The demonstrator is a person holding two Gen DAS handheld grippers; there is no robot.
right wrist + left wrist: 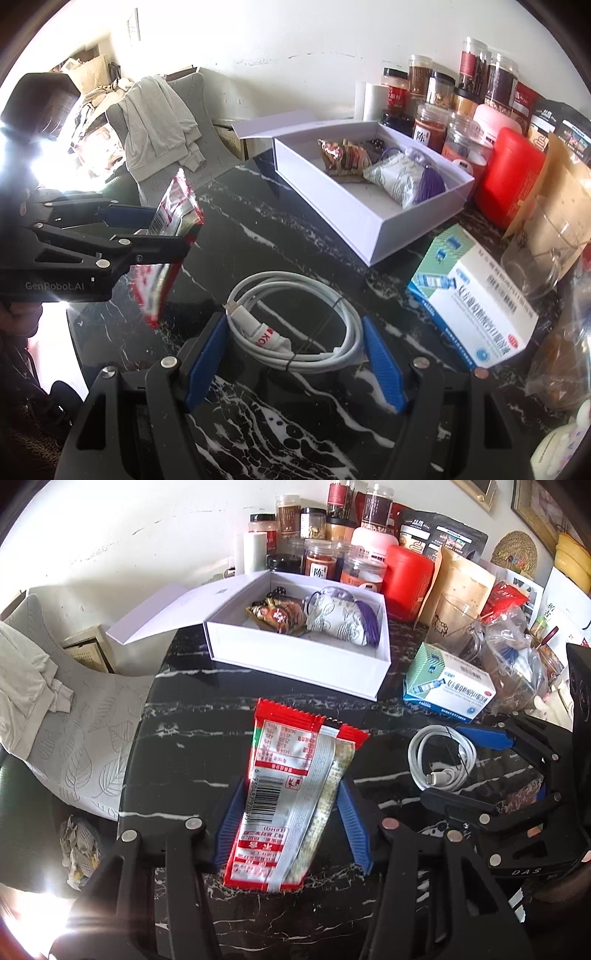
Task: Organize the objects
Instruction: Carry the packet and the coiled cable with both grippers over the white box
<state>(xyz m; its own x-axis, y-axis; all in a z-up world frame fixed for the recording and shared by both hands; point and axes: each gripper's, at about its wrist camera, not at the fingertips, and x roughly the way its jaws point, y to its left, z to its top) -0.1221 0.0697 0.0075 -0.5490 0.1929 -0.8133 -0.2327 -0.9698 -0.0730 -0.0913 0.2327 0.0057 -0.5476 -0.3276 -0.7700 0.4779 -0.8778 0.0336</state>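
Both grippers: black angular linkage arms w/ silver round screws, ribbed blue pads (201, 356). Left gripper (173, 236) marked "GenRobot.AI"; right gripper (476, 771) marked "DAS".

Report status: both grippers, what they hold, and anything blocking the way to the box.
Left gripper shut on red snack packet. Right gripper shut on coiled white cable. Open white box ahead, path unobstructed.

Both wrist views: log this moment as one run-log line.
left claw: shut on snack packet | right claw: shut on white cable coil | white box: lid open, two pouches inside
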